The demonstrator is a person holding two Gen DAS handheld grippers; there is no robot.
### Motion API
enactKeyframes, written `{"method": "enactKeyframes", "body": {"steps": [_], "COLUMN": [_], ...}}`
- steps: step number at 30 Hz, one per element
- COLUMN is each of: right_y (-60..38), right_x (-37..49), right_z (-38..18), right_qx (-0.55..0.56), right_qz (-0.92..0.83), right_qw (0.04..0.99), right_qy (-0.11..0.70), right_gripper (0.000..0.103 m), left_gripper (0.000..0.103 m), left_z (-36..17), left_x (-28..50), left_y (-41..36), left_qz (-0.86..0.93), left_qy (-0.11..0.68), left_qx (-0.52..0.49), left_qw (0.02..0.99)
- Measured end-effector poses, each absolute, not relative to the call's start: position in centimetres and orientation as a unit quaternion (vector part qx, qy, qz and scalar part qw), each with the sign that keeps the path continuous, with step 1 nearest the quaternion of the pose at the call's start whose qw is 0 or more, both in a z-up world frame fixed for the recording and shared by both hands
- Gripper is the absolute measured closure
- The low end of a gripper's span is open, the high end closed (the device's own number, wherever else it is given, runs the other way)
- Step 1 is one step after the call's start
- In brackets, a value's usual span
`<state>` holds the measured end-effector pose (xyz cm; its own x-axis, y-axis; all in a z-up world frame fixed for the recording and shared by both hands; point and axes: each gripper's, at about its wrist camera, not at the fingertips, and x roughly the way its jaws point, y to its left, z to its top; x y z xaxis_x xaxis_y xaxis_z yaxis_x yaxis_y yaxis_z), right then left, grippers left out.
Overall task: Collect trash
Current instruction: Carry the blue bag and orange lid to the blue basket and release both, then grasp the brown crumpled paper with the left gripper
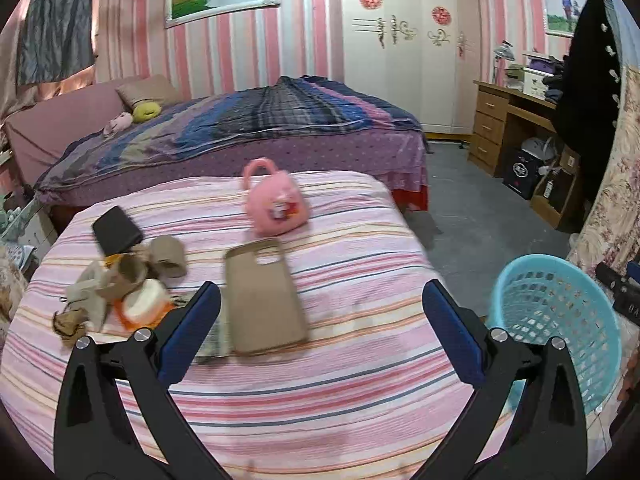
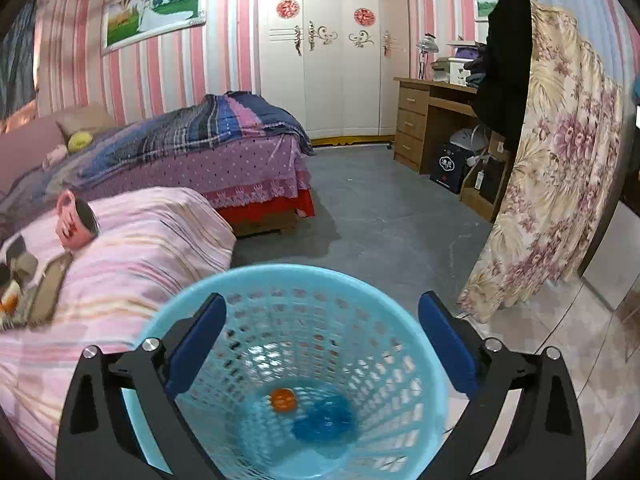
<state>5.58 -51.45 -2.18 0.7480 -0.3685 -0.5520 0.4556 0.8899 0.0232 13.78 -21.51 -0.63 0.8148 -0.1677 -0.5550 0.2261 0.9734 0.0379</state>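
Note:
My left gripper (image 1: pixel 322 300) stands open above a pink striped bedspread (image 1: pixel 320 392), empty, with a tan phone case (image 1: pixel 262 296) lying between and beyond its fingers. A heap of trash (image 1: pixel 124 292), cardboard tubes, crumpled paper and an orange-and-white wrapper, lies to its left. My right gripper (image 2: pixel 322 312) hangs open over a light blue mesh basket (image 2: pixel 360 300), nothing between its fingers. At the basket's bottom lie a small orange piece (image 2: pixel 284 400) and a blue piece (image 2: pixel 324 424). The same basket (image 1: pixel 560 320) shows at the right of the left wrist view.
A pink toy handbag (image 1: pixel 276 204) and a black wallet (image 1: pixel 116 230) lie on the bedspread. A larger bed with a plaid blanket (image 1: pixel 260 120) stands behind, a white wardrobe (image 2: pixel 332 52) and wooden desk (image 2: pixel 432 120) farther back. A floral curtain (image 2: pixel 552 168) hangs right of the basket.

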Motion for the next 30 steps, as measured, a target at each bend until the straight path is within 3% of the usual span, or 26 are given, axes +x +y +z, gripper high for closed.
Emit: {"method": "enactKeyframes", "body": {"steps": [12,22,30], "right_y": [-43.6,-36.5,-31.9], "right_x": [9.3,13.1,15.3], "right_z": [-1.2,-2.4,-3.8], "right_qx": [0.057,0.037,0.016], "right_qz": [-0.182,-0.135,-0.102], "right_qw": [0.944,0.949,0.948], "right_qy": [0.267,0.283,0.301], "right_gripper": [0.006,0.006,0.006], "left_gripper": [0.005,0.005,0.006], "left_z": [0.0,-4.1,-7.2], "left_x": [15.4,17.5,18.8], "left_y": [-8.6,2.6,6.7], "left_qz": [-0.012,0.057,0.098], "left_qy": [0.284,0.320,0.349], "left_qx": [0.058,0.034,0.055], "left_qw": [0.957,0.945,0.930]}}
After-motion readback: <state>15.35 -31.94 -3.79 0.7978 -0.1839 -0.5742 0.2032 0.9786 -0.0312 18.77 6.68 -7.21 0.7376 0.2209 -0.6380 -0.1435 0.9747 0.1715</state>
